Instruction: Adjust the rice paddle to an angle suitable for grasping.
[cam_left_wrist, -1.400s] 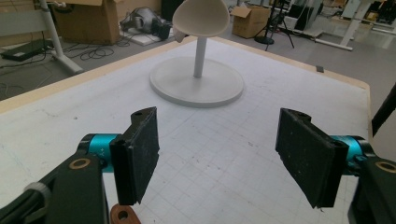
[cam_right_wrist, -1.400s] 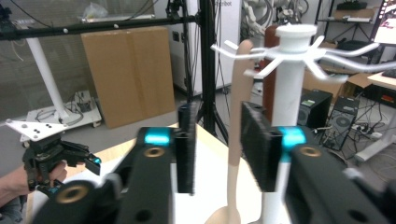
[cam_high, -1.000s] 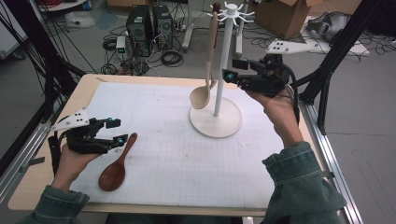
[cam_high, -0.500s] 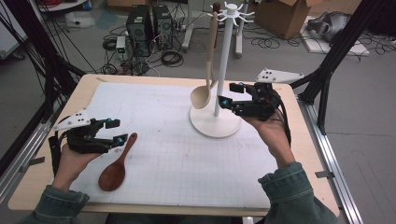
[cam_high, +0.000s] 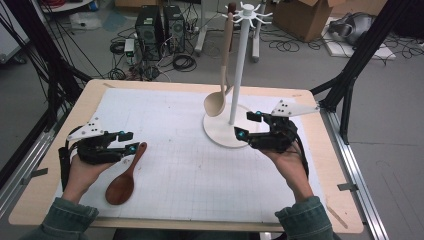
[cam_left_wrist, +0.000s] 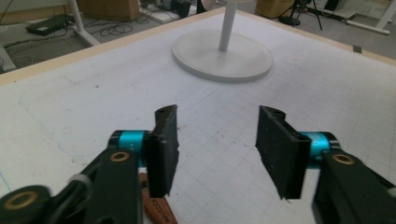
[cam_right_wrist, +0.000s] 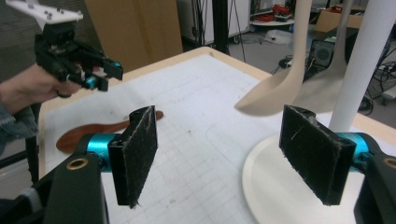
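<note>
Dark brown wooden spoon (cam_high: 124, 176) flat on white gridded mat (cam_high: 170, 165), handle tip just beside left gripper (cam_high: 128, 141), jaws wide, empty. Pale wooden spoon (cam_high: 218, 97) hangs on white hook stand (cam_high: 239, 75), round base between grippers' paths. Right gripper (cam_high: 248, 125), jaws wide, empty, now lower and nearer table edge than before, over base rim. Open mat mid-table

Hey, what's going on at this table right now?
A person holds a two-jaw gripper in each hand over a white gridded mat. The left gripper, jaws open, hovers by the handle of a dark brown wooden spoon lying flat. The right gripper, also open and empty, sits beside the round base of a white hanging stand, where a pale wooden spoon hangs.
</note>
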